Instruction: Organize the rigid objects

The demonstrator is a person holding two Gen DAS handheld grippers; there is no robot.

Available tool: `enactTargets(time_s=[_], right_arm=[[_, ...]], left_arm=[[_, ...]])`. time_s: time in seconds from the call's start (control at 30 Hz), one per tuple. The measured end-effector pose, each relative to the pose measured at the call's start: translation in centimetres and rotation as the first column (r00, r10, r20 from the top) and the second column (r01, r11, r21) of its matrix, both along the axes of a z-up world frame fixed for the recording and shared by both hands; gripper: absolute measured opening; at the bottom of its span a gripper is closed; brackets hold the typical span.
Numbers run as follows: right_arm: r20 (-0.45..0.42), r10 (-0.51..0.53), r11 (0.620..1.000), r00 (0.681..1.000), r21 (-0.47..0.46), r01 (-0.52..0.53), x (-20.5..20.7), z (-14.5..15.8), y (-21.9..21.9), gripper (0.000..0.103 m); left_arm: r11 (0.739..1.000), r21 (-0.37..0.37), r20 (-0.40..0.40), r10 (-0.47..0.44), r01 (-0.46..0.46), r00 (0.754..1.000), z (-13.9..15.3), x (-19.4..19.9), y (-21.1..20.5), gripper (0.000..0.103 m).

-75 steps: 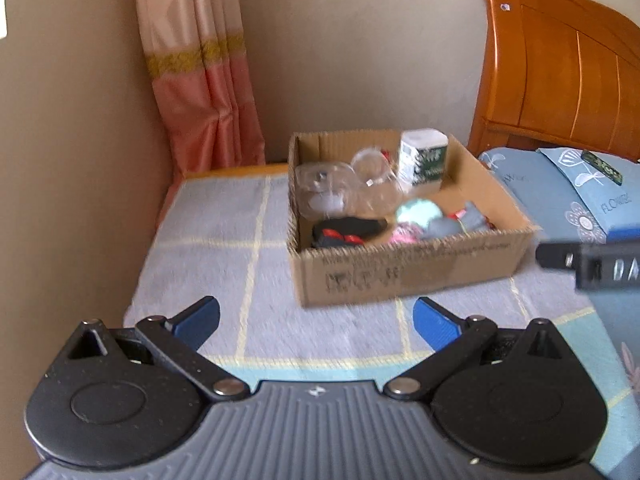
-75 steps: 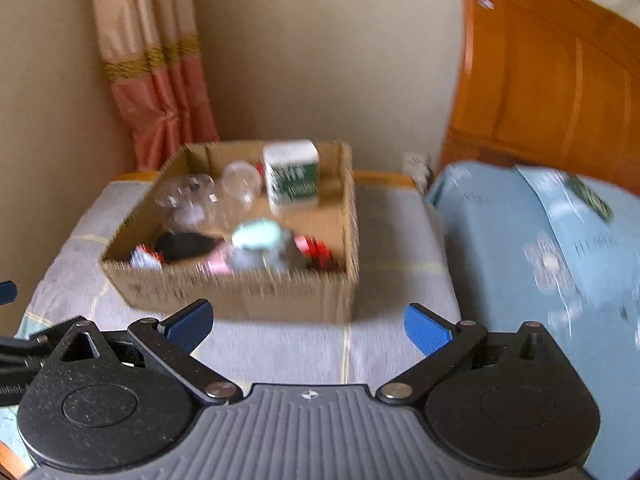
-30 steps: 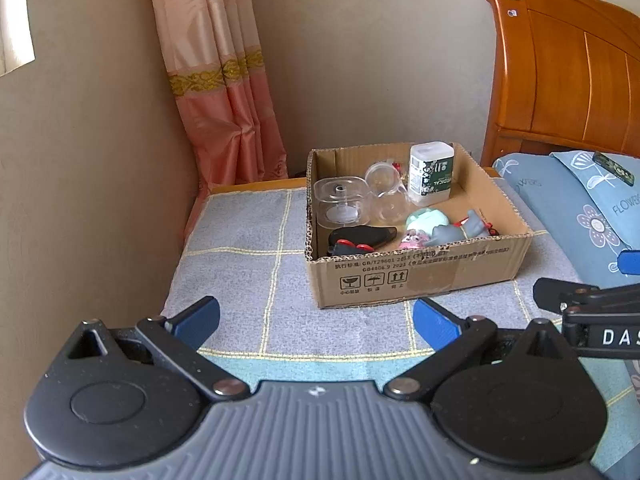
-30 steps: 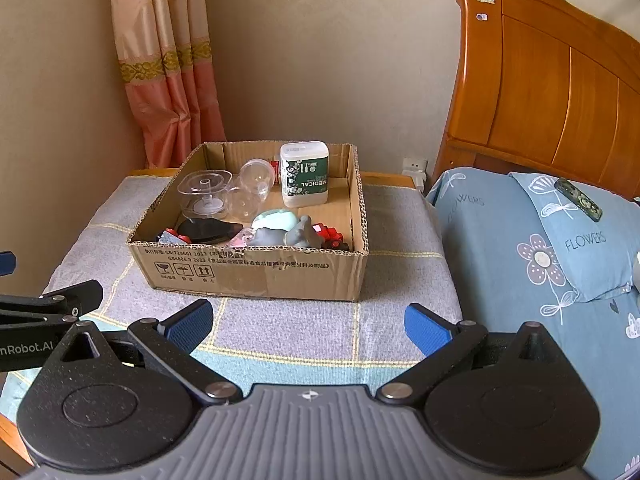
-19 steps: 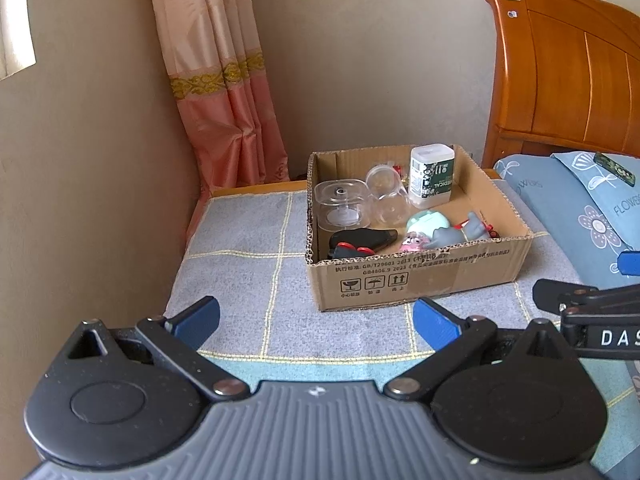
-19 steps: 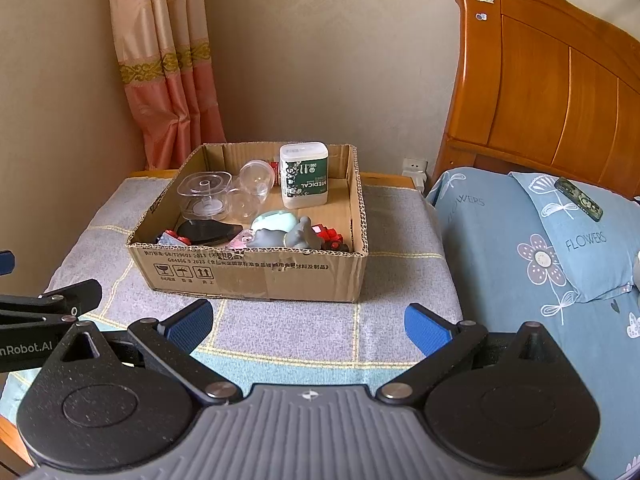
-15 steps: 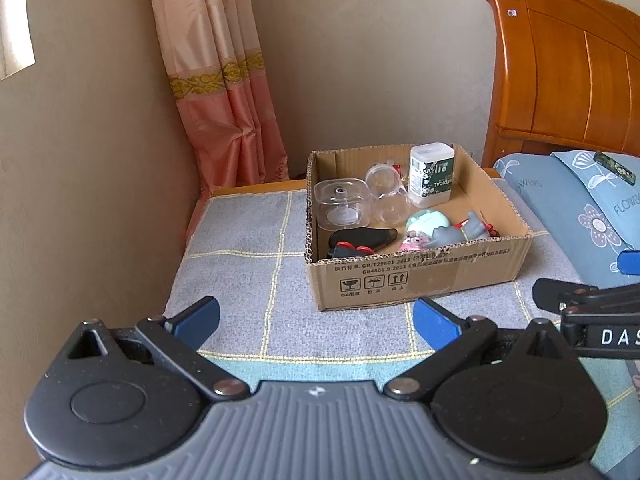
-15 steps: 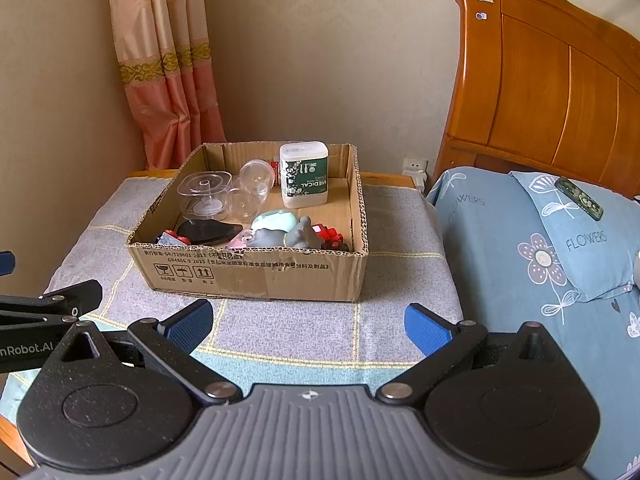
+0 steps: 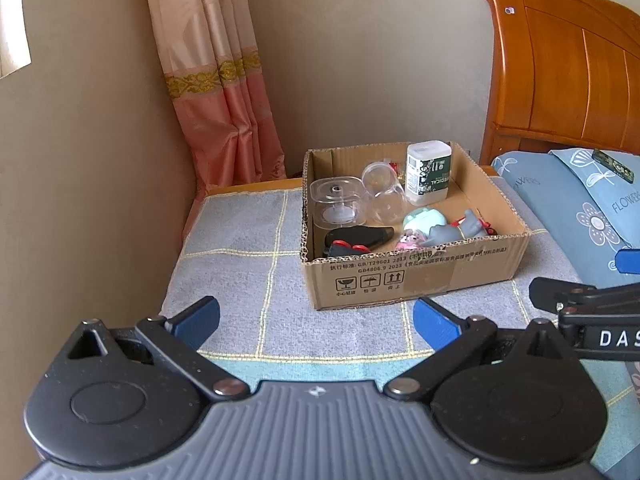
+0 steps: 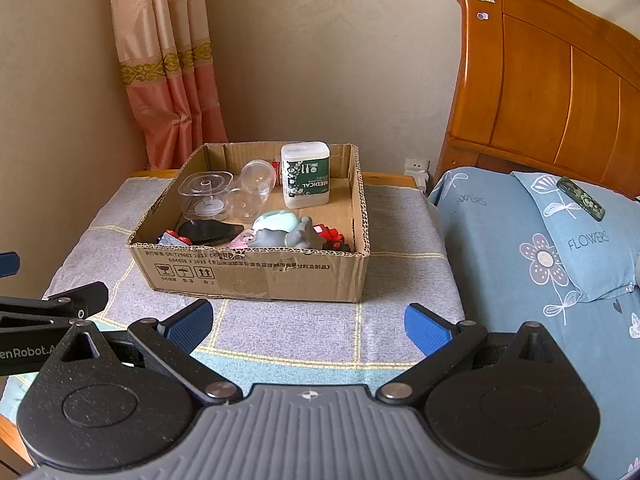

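- Bedside bench (image 9: 240,240) under a grey cloth, bed to the right.
- Rigid objects (image 10: 260,208) all lie inside the cardboard box (image 10: 256,276).
- My left hand-held gripper (image 9: 316,318) and right hand-held gripper (image 10: 308,322) gape wide, empty, short of the box.
- Sorted already or awaiting unpacking: I can't judge.

Bare cloth (image 9: 248,240) left of the crowded cardboard box (image 9: 420,276).

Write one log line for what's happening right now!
left gripper: open, empty | right gripper: open, empty | cardboard box: on grey cloth, holds toys, clear containers, white bottle | both grippers short of box
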State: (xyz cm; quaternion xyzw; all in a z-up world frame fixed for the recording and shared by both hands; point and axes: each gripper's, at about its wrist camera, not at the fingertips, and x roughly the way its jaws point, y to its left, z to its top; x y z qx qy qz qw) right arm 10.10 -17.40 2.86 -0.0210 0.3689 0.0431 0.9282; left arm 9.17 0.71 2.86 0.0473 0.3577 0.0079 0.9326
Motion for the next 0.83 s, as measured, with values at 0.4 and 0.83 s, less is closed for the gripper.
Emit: enactTargets(time_s=[0.4,0.83], right_arm=[[0.000,0.004,1.000,1.000,0.002,-0.004,-0.04,-0.01,0.13,0.103],[0.002,0.008,1.000,1.000,0.003,-0.008,-0.13,0.04,0.10,0.103]], left_arm=[[1.000,-0.001,0.000,0.000,0.000,1.000,0.00,-0.04,0.03,0.102],[1.000,-0.001,-0.001,-0.002,0.002,1.000,-0.04,-0.03,0.03,0.102]])
